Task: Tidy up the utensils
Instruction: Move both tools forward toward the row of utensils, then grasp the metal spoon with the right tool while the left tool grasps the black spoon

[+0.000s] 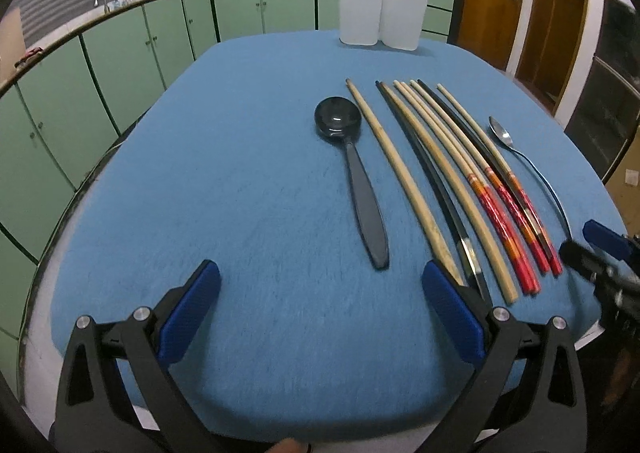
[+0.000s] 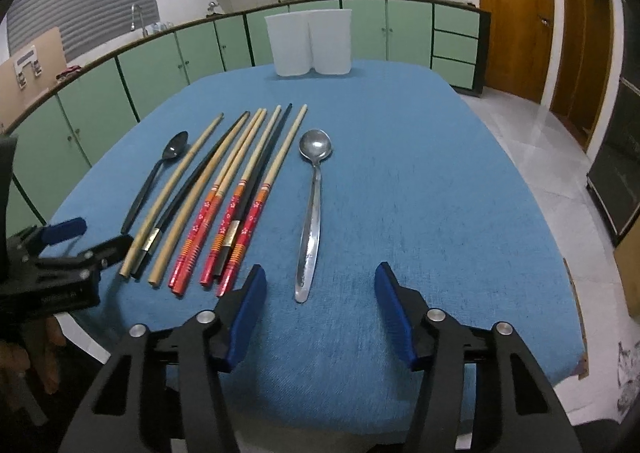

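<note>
Utensils lie in a row on the blue table (image 1: pixel 240 173). A black spoon (image 1: pixel 352 177) lies left of several chopsticks (image 1: pixel 452 181), some plain wood, some black, some with red handles. A steel spoon (image 2: pixel 314 209) lies right of the chopsticks (image 2: pixel 224 197); it also shows in the left wrist view (image 1: pixel 524 161). My left gripper (image 1: pixel 320 313) is open and empty, near the black spoon's handle end. My right gripper (image 2: pixel 318 307) is open and empty, its fingers either side of the steel spoon's handle end. A white two-compartment holder (image 1: pixel 380 13) stands at the table's far edge.
Green cabinets (image 1: pixel 120 53) with a counter run behind and left of the table. A wooden door (image 2: pixel 516 13) is at the back right. The holder also shows in the right wrist view (image 2: pixel 310 43). A dark cabinet (image 2: pixel 620 173) stands at the right.
</note>
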{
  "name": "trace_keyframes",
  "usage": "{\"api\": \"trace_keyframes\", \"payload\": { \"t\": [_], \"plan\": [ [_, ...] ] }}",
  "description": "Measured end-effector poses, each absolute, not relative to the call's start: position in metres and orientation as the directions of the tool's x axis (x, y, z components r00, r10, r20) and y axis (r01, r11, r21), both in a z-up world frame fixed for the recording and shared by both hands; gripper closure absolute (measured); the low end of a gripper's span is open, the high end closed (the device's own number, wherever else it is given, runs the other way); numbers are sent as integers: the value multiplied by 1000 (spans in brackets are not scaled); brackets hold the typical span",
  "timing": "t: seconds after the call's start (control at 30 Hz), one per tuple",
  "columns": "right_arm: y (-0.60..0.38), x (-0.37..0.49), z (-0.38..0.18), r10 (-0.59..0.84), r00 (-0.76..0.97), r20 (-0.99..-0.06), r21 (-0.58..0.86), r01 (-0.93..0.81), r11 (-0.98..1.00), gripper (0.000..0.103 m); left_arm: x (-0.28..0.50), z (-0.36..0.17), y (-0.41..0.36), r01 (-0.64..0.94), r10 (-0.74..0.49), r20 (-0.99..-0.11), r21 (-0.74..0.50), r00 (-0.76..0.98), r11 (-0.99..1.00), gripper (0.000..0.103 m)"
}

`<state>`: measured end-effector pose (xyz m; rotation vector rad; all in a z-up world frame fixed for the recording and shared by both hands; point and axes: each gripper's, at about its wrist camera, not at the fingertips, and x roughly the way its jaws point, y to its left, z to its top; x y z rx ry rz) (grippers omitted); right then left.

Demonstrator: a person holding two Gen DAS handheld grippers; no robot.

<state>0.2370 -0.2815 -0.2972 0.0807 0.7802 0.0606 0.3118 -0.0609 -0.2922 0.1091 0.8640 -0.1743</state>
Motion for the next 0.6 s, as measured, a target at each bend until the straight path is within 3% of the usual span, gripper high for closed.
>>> {"api": "trace_keyframes", "payload": {
  "t": [0.03,0.1,0.27,0.4,0.5,0.57,0.6],
  "plan": [
    [-280,237,-298,100,709,-698,96,-45,994,24,314,-292,-62,192,-105,-762,25,639,981,4],
    [-274,238,-299,85,710,-699,63,-57,996,21,316,-294,-63,175,-96,-754,26,650,984,4],
    [-277,238,-297,84,719,-690,74,-45,996,26,313,-294,-66,188,-105,-735,32,670,982,4],
    [-279,239,-296,72,727,-683,58,-44,997,44,313,-294,-69,198,-113,-724,34,681,980,4],
    [-278,239,-297,69,736,-673,52,-46,998,48,311,-295,-73,196,-114,-713,33,692,980,5],
    [-278,239,-296,69,742,-667,61,-38,997,59,311,-293,-74,198,-126,-713,18,690,980,9],
    [-279,238,-296,69,742,-667,63,-36,997,73,307,-292,-74,205,-134,-709,16,692,979,20]
  ]
}}
